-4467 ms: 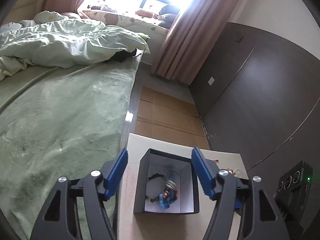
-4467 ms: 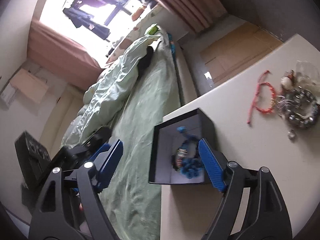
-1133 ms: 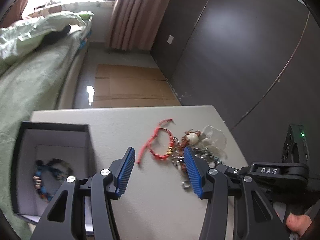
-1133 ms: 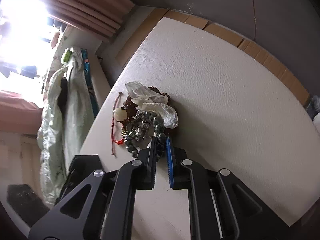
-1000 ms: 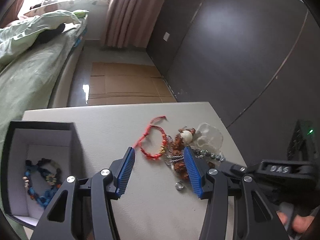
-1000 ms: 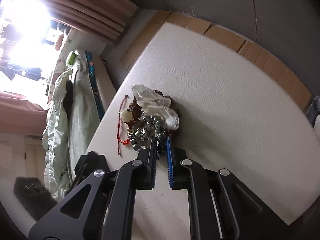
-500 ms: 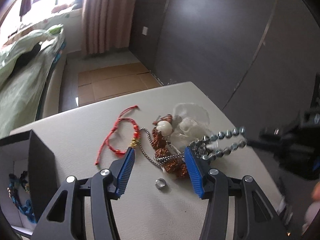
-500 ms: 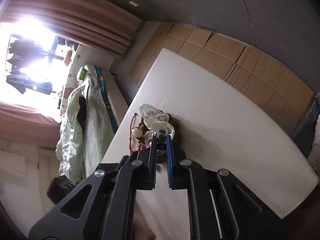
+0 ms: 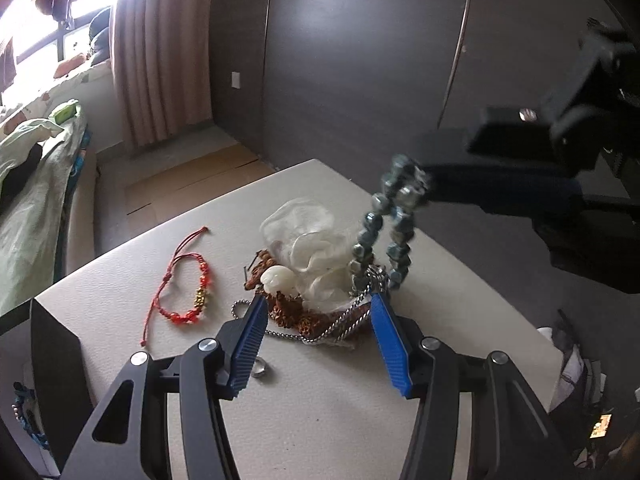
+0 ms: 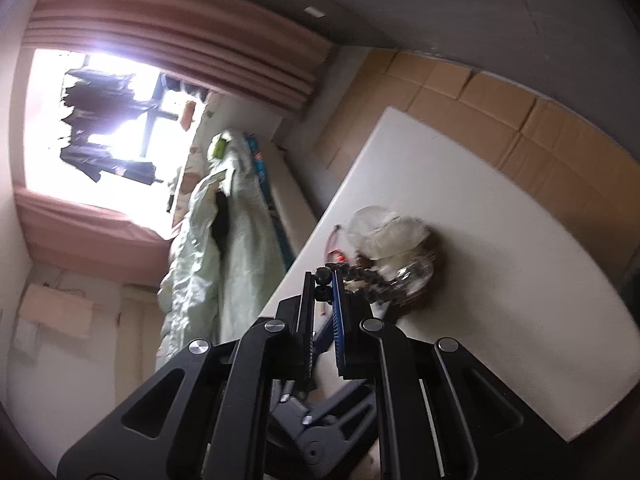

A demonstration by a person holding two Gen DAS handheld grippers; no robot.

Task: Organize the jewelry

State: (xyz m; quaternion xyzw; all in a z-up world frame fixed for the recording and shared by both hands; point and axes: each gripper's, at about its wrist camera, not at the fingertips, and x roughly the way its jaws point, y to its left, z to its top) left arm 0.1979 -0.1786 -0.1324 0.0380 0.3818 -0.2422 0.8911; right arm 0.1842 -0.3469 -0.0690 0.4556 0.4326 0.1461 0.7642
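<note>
While lifted, one bead bracelet [image 9: 390, 224].

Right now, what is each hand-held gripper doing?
Left hand-held gripper: open, holding nothing.
Right hand-held gripper: shut on the silver bead bracelet.

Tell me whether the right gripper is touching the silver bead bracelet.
Touching. The right wrist view shows the right gripper shut on two beads of the bracelet; the left wrist view shows the bracelet hanging from it.
</note>
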